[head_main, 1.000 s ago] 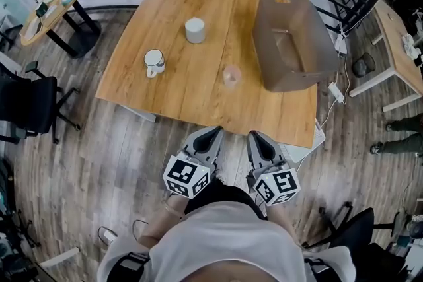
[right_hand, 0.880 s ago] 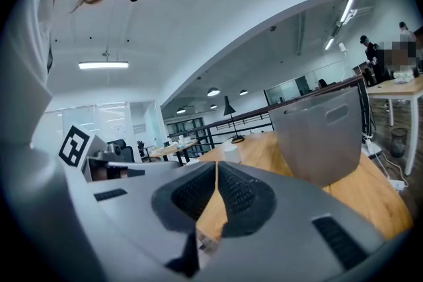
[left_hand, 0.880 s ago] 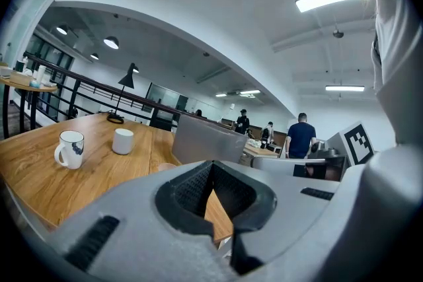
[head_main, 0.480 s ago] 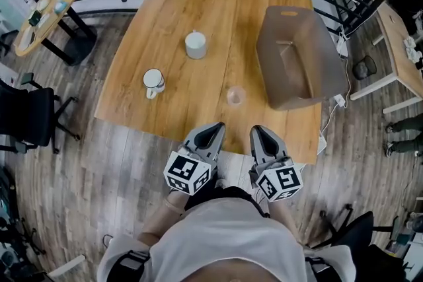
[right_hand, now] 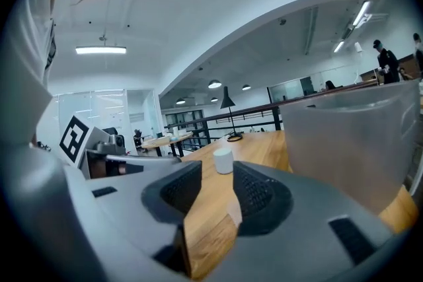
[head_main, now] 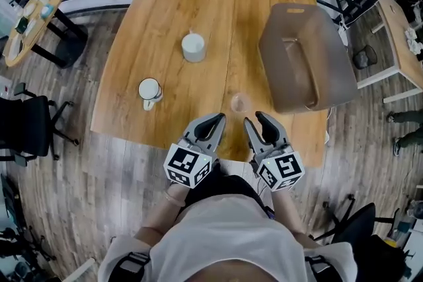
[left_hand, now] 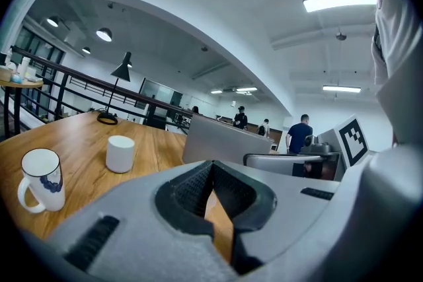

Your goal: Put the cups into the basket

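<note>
**A:** Cups, location?

**B:** Three, all on the table [head_main: 165, 16]. Clear cup [head_main: 238, 102] at 5 o'clock, white cup [head_main: 193, 47] near centre, mug [head_main: 149, 90] at 8 o'clock. Basket [head_main: 330, 69] at 3 o'clock looks empty.

**A:** Tools?

**B:** Left gripper [head_main: 218, 119]: jaws closed, nothing held. Right gripper [head_main: 254, 119]: jaws just parting, nothing gripped, with the clear cup just ahead. By my reckoning, all three placements are still outstanding.

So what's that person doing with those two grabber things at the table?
A person holds a gripper in each hand at the near edge of the wooden table. Neither holds anything yet. The right gripper has just been opening its jaws, with the clear cup just ahead. The left gripper is shut. The white mug and white cup also stand outside the grey basket.
</note>
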The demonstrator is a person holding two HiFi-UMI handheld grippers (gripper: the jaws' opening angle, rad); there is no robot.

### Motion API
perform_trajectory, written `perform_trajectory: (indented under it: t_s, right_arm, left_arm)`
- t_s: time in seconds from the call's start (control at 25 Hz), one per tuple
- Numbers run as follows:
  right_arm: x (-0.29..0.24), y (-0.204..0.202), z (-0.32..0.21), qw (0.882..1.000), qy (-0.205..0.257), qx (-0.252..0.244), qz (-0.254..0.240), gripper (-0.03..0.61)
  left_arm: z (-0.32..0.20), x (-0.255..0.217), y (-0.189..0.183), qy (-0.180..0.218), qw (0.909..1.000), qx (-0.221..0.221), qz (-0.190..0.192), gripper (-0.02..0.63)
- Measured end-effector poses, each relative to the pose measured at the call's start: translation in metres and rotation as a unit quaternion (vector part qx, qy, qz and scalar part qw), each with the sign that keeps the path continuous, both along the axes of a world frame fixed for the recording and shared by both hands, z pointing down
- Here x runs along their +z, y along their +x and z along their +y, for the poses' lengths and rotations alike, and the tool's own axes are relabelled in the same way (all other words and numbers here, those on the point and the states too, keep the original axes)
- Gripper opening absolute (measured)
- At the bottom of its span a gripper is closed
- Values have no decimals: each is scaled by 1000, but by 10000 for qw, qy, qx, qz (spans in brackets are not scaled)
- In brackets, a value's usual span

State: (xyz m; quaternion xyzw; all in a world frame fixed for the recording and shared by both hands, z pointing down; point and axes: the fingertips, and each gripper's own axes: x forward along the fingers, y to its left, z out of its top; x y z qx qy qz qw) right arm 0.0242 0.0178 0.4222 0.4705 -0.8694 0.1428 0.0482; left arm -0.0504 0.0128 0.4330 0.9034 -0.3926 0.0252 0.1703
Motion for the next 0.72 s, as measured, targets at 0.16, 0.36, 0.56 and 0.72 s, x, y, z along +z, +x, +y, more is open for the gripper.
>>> perform_trajectory:
  t_s: [0.16, 0.36, 0.56, 0.72]
  right_arm:
    - [21, -5, -20, 9990, -285, -93, 325, 259]
    - [58, -13, -39, 9926, -763, -297, 895, 336]
    - [99, -10, -52, 9729, -1313, -838, 1711, 344]
    - [115, -14, -57, 9511, -1524, -1352, 2322, 344]
  left_arm:
    - [-20, 13, 1, -69, 9999, 84, -64, 6]
    - [-41, 34, 1, -176, 9995, 222, -128, 6]
    - [-57, 55, 4, -252, 9988, 313, -276, 6]
    - [-64, 66, 2, -358, 9985, 326, -261, 6]
